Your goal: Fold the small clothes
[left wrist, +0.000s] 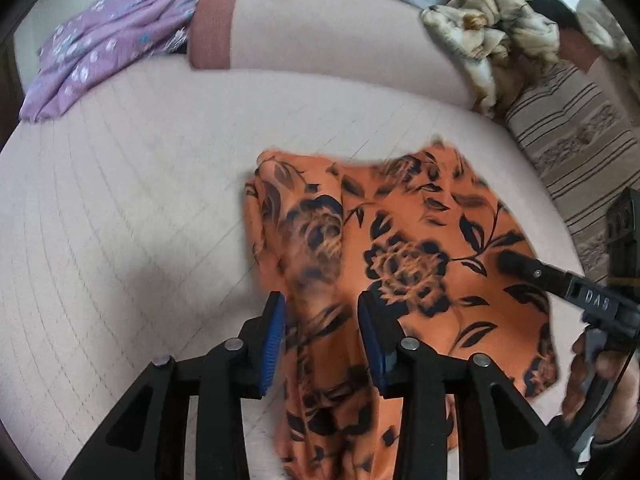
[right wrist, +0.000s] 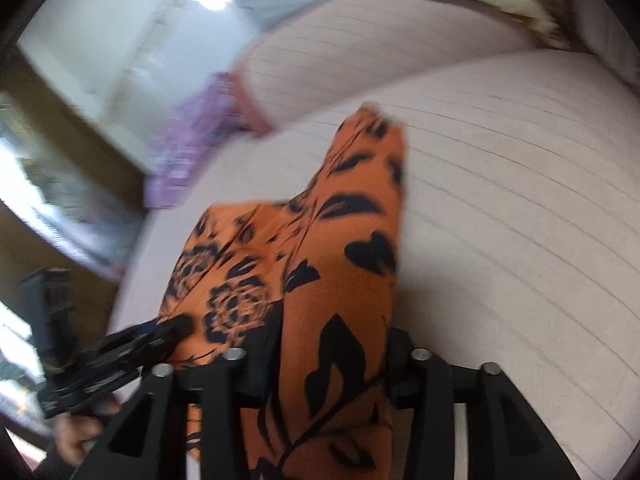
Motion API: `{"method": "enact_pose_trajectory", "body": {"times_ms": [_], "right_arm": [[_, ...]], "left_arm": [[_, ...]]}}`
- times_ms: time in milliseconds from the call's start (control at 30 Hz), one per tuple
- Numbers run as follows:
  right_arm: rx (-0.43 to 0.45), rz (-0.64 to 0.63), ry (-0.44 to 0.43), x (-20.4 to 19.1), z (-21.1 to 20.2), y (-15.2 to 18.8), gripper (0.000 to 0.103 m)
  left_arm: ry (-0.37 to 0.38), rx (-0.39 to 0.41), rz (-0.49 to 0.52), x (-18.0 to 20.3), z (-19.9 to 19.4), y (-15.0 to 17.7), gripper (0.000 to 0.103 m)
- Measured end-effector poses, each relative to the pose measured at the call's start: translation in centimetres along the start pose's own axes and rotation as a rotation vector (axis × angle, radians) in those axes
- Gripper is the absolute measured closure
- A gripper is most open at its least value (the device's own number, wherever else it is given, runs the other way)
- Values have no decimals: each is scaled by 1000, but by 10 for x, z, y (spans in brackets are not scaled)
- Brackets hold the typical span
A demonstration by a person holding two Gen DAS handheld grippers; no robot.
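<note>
The left tool [left wrist: 322,316] has its blue pads apart, with a bunched fold of the orange floral garment [left wrist: 404,264] running between them. The right tool [right wrist: 332,344] is clamped on another fold of the same garment [right wrist: 340,280]. The garment hangs from both tools, its far end on the pink sofa seat [left wrist: 120,200]. The right tool body reads "DAS" [left wrist: 598,300]. Farther back lie a purple floral cloth [left wrist: 100,48] and a beige crumpled cloth [left wrist: 492,20].

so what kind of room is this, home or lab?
Most likely a home living room or bedroom: the orange floral garment lies on a pale quilted sofa or bed cushion, with a bolster behind, a purple floral garment and a crumpled beige cloth nearby.
</note>
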State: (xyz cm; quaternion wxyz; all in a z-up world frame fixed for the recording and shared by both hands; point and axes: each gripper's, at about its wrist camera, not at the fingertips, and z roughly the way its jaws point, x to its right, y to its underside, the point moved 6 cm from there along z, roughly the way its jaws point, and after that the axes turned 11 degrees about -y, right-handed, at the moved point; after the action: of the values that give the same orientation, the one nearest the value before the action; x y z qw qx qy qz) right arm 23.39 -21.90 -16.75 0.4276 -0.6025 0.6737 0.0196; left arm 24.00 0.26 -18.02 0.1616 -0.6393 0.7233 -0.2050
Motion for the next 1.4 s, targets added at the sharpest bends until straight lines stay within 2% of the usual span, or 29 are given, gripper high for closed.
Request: {"method": "enact_pose_trajectory", "body": {"times_ms": [100,167,267,367,400,433,467,533,600,700,767,867,933,967,1000,1067,1200,1300,1400], "right_arm": [[27,51,62,19,-13,5,53],[64,23,80,10,-29,3,53],[107,-42,17,-22,-48,-8,39],[101,-91,-85,-57,-47,-12,26],[79,-88,-121,-61,-40,-9,22],[33,-69,-136,-57,-26,-3,21],[-24,-36,-110,-44,-9,5,21],[-80,44,-69,-17,12,17,24],[-40,58,-97,-22,3,11,22],[13,-18,-101,-44,-9,-11,22],[24,-24,-144,-50,-5,-29,21],[34,53,-156,-28,14,-56,21],[-18,148,-88,9,39,-66,21],[-49,197,-78,22,51,-66,21],[-44,220,-89,26,54,-67,21],[-9,179,-105,15,45,-72,21],[60,118,-172,-17,15,-66,21],[37,67,-207,-42,-1,-33,21],[-3,32,-236,-59,-13,17,21]], "left_arm": [[-2,13,-21,-12,-4,11,64],[-14,41,-15,-13,-13,15,64],[-21,76,-8,-9,-28,15,62],[-18,110,9,-1,-35,17,46],[-47,100,39,3,-29,21,44],[-95,64,70,3,-17,27,44],[-116,23,82,3,-5,29,41],[-71,-16,53,-2,1,33,41],[-68,11,33,-6,-12,29,41],[-47,64,65,-1,-31,25,41],[-63,36,74,0,-27,34,41],[-70,-40,97,1,-6,60,40],[-43,-28,62,-1,-12,63,40],[-39,-31,61,-2,-16,61,40],[-37,-22,66,-3,-21,57,40],[-30,23,66,-8,-32,45,40],[-45,89,64,-17,-33,-5,40],[-71,55,40,-25,-3,-46,40],[-108,-10,53,-25,32,-62,40]]}}
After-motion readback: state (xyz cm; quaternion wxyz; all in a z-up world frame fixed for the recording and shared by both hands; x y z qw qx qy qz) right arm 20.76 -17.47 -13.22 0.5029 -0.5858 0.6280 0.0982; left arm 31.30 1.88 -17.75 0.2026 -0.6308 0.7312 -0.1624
